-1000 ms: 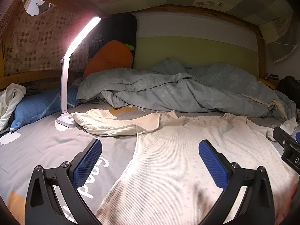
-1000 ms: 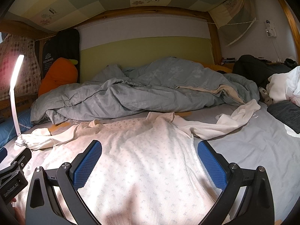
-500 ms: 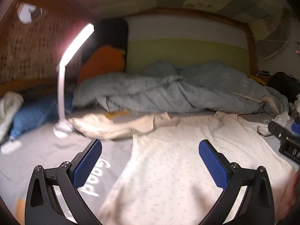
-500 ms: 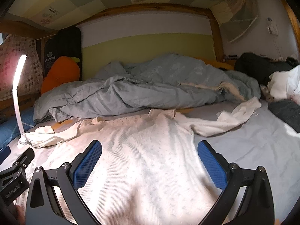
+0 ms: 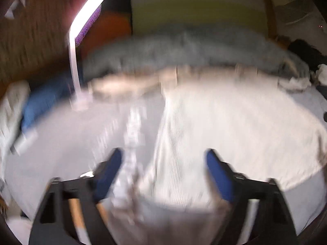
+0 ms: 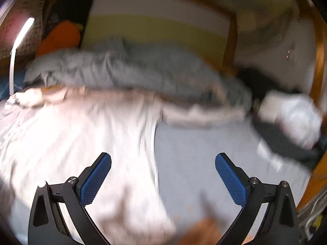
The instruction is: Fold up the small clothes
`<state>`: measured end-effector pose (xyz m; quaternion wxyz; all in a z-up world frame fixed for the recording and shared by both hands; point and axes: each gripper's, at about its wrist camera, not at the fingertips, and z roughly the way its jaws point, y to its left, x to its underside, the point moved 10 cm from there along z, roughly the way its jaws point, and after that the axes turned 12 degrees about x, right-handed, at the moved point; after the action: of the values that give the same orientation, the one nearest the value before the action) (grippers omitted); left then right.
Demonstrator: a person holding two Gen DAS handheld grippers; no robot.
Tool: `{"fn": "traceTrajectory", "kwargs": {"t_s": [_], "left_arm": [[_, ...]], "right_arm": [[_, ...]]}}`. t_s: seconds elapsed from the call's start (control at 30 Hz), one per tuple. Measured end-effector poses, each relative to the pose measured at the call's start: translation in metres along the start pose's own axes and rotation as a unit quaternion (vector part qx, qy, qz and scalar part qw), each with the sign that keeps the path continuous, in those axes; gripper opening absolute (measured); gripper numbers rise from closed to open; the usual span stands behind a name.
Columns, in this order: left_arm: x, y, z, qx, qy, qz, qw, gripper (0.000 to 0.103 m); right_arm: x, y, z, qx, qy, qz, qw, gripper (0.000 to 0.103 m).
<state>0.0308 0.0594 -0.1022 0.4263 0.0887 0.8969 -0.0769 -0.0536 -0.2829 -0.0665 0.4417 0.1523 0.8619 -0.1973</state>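
Note:
A cream long-sleeved top (image 5: pixel 224 122) lies spread flat on the grey bed sheet (image 6: pixel 204 147); both views are motion-blurred. My left gripper (image 5: pixel 163 173) hangs low over the top's lower left edge. Its jaws are closing, the cloth edge lies under the gap, and the blue pads (image 5: pixel 110 171) stand well apart. My right gripper (image 6: pixel 163 175) hovers over the right side edge of the top (image 6: pixel 81 132), half over cloth and half over bare sheet. Its jaws are closing too, still wide, and they press on nothing.
A lit white desk lamp (image 5: pixel 73 65) stands at the back left beside a blue pillow (image 5: pixel 40 104). A rumpled grey duvet (image 5: pixel 184 49) lies across the bed behind the top. White and dark clothes (image 6: pixel 296 118) are piled at the right by the wooden bed frame (image 6: pixel 318 81).
The left view swung left and dipped toward the top's left edge; the right view swung right over its right edge. Both pairs of jaws narrowed. The other gripper slid out of each view.

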Motion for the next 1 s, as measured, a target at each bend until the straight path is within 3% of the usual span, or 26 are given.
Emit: {"fn": "traceTrajectory", "kwargs": {"t_s": [0.07, 0.13, 0.27, 0.3, 0.37, 0.4, 0.43, 0.47, 0.5, 0.6, 0.73, 0.83, 0.9, 0.97, 1.0], "left_arm": [[0.022, 0.01, 0.015, 0.02, 0.03, -0.052, 0.998, 0.057], [0.021, 0.013, 0.012, 0.028, 0.012, -0.076, 0.9967, 0.057], [0.024, 0.008, 0.012, 0.039, 0.007, -0.086, 0.9955, 0.056], [0.024, 0.008, 0.011, 0.037, 0.003, -0.084, 0.9958, 0.05], [0.022, 0.003, 0.006, 0.047, -0.003, -0.075, 0.996, 0.027], [0.02, -0.004, 0.003, 0.061, -0.007, -0.068, 0.9958, 0.014], [0.018, -0.012, 0.001, 0.078, -0.01, -0.056, 0.9954, 0.014], [0.016, -0.02, -0.003, 0.08, -0.013, -0.036, 0.9961, 0.013], [0.013, -0.026, -0.003, 0.058, -0.016, -0.012, 0.9981, 0.012], [0.003, -0.027, -0.02, 0.015, -0.04, -0.001, 0.9991, 0.01], [-0.013, -0.024, -0.072, 0.029, -0.071, -0.035, 0.9964, 0.01], [-0.007, -0.021, -0.101, 0.011, -0.062, -0.033, 0.9975, 0.011], [0.007, -0.023, -0.099, 0.012, -0.034, -0.034, 0.9988, 0.012], [0.022, -0.023, -0.085, 0.009, -0.014, -0.028, 0.9995, 0.018], [0.031, -0.025, -0.078, 0.007, -0.002, -0.022, 0.9997, 0.028]], "right_arm": [[0.029, -0.01, 0.013, -0.035, 0.062, 0.046, 0.996, 0.076], [0.058, -0.018, 0.028, -0.061, 0.115, 0.1, 0.986, 0.064], [0.075, -0.023, 0.03, -0.078, 0.124, 0.131, 0.98, 0.062], [0.077, -0.019, 0.032, -0.082, 0.122, 0.127, 0.981, 0.058], [0.079, -0.013, 0.03, -0.091, 0.122, 0.129, 0.98, 0.043], [0.074, -0.01, 0.027, -0.098, 0.124, 0.137, 0.978, 0.025], [0.072, -0.007, 0.027, -0.12, 0.126, 0.149, 0.973, 0.006], [0.07, 0.001, 0.024, -0.15, 0.132, 0.162, 0.966, 0.006], [0.067, 0.007, 0.023, -0.166, 0.136, 0.164, 0.963, 0.006], [0.057, -0.004, 0.015, -0.1, 0.093, 0.143, 0.98, 0.005], [0.035, -0.037, -0.019, -0.081, 0.046, 0.179, 0.979, 0.005], [0.029, -0.06, -0.048, -0.05, 0.032, 0.184, 0.981, 0.005], [0.03, -0.066, -0.059, -0.047, 0.038, 0.177, 0.982, 0.005], [0.037, -0.061, -0.052, -0.031, 0.053, 0.155, 0.986, 0.005], [0.04, -0.061, -0.047, -0.016, 0.052, 0.155, 0.986, 0.005]]}}
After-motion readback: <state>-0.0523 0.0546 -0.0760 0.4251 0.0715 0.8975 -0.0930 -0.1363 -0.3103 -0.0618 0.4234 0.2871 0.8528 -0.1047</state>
